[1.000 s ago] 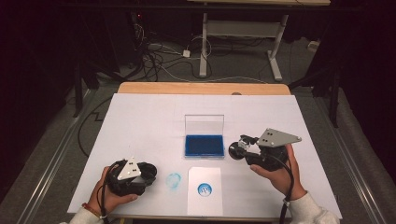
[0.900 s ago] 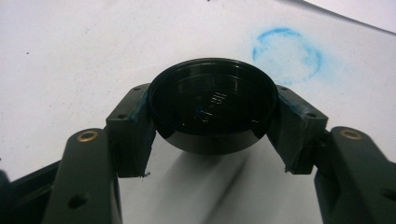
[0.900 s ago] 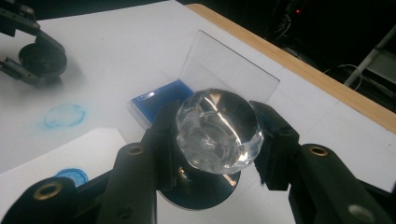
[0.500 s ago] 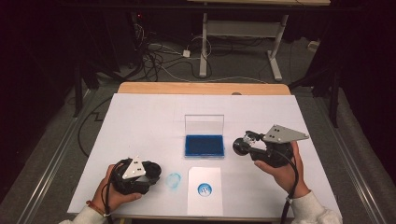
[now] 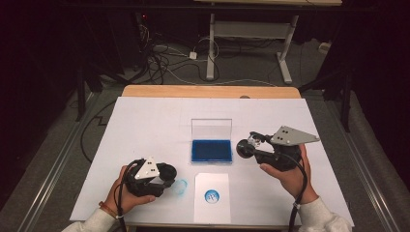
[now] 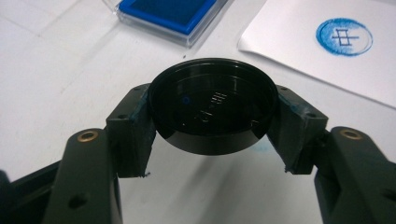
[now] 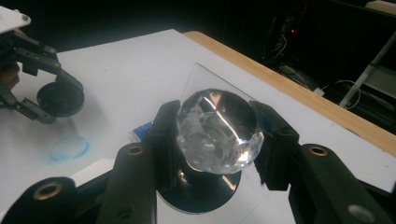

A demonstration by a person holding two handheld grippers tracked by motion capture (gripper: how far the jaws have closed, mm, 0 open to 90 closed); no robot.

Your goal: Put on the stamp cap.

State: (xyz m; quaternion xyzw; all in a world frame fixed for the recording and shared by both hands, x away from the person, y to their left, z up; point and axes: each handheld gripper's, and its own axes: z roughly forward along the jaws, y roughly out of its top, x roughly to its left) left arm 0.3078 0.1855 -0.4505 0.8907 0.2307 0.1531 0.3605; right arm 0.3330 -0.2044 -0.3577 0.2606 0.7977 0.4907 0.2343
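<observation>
My left gripper is shut on a black round cap, held flat just above the table; in the high view it sits at the front left. My right gripper is shut on a stamp with a clear faceted knob and a black round base. In the high view that stamp hangs just right of the blue ink pad, whose clear lid stands open. A white card with a round blue print lies in front of the pad.
A faint blue ring smudge marks the white table sheet beside the left gripper. The wooden table edge runs along the far side, with cables and a desk frame on the floor beyond.
The left gripper with the cap has shifted slightly right and forward. The right hand has moved a little to the right, still holding the stamp.
</observation>
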